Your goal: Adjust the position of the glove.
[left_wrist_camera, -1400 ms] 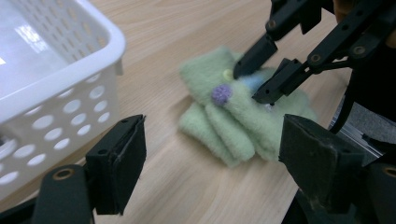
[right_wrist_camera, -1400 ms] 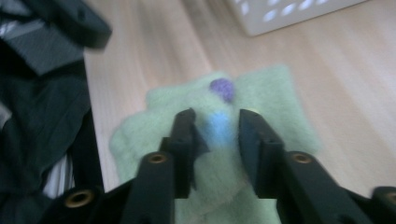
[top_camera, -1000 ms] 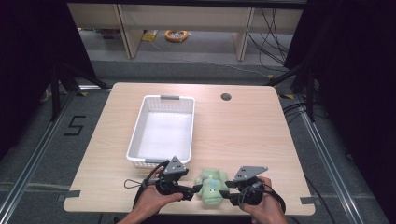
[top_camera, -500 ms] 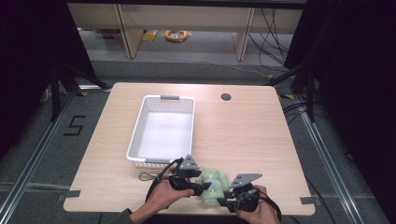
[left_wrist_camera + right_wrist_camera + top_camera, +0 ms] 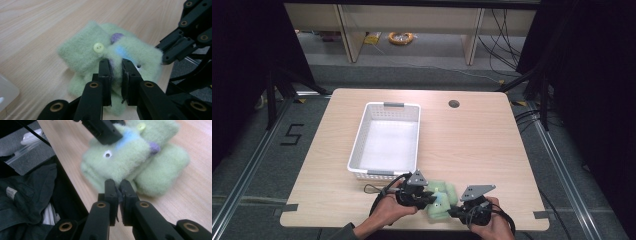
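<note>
The green plush lies at the table's near edge, just right of the basket's near end. The left tool has just closed, pinching the plush's fuzz. The right tool has just closed on its near edge; the blur hides how much it holds. Bare table lies beyond.

The counter is evenly lit from above while its surroundings are left dark. Glare is seen inside the basket. In the right gripper view the toy is blurred.
</note>
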Available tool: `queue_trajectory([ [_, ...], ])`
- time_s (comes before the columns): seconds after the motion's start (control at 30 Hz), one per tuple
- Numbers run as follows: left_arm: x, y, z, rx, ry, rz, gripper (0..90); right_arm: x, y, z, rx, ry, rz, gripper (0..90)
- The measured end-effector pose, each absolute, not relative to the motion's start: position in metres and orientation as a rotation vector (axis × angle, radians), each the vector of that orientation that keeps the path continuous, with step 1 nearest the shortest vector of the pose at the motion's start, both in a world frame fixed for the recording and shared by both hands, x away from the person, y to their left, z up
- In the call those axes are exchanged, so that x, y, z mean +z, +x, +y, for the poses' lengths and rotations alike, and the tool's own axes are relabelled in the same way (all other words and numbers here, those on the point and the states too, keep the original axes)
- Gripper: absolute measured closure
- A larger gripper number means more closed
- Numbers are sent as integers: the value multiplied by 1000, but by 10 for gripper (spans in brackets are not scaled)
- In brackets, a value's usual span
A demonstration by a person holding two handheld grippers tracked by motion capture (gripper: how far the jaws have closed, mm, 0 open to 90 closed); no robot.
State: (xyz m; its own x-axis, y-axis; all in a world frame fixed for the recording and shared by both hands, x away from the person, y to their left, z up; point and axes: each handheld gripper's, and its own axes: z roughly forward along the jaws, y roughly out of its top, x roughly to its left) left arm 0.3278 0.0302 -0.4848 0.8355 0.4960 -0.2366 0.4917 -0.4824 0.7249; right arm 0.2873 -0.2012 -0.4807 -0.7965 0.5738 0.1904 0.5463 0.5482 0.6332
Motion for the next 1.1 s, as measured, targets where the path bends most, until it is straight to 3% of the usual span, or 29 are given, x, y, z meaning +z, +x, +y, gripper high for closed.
queue_trajectory([
  [0.23, -459, 315, 40, -61, 2041, 768, 776, -454, 296, -211, 1141, 931, 2671, 874],
  [0.37, -458, 308, 38, -73, 2007, 811, 768, -447, 306, -213, 1133, 931, 2665, 874],
  [0.43, -464, 306, 36, -142, 1970, 838, 755, -443, 316, -211, 1122, 943, 2684, 875],
  [0.7, -480, 308, 31, -230, 1923, 915, 734, -444, 338, -213, 1029, 930, 2794, 873],
  [1.1, -500, 319, 35, -189, 1945, 972, 697, -469, 355, -212, 1082, 986, 2742, 835],
])
